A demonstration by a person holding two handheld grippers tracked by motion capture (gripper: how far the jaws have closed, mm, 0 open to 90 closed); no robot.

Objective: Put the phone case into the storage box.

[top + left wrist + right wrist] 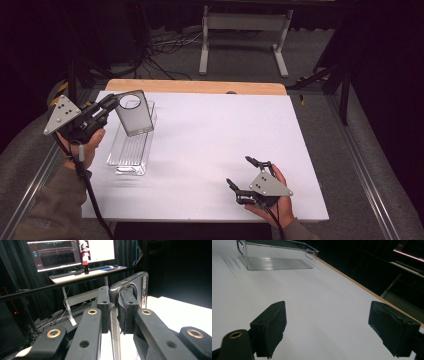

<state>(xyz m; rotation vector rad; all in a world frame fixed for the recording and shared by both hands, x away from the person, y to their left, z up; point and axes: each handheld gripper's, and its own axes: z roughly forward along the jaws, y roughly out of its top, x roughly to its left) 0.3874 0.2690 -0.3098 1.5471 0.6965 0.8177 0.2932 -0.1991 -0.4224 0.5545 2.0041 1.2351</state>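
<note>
A: What is the left hand-held gripper (111, 103) doing?

B: Its jaws are clamped on the rim of a smoky, see-through case (134, 113) with a round hole near its top corner. The case hangs tilted in the air above the far end of a clear plastic tray (131, 150).

A: And seen from the left hand-held gripper itself?

B: In the left gripper view the two pads pinch the thin dark edge of the case (130, 286), one on each side. Behind it stand a monitor (55, 253) and a keyboard on a desk (87, 272).

A: Where is the tray?

B: It lies on the left part of the white table (210, 145), long side running away from the person. The right gripper view shows it at the top left, ribbed floor, with a cut-out handle in each end wall.

A: The right hand-held gripper (245, 173)?

B: Jaws spread wide, with nothing between them. It sits low near the front right of the table, well apart from the tray. In its own view the two black pads (273, 325) stand far apart over bare white surface.
</note>
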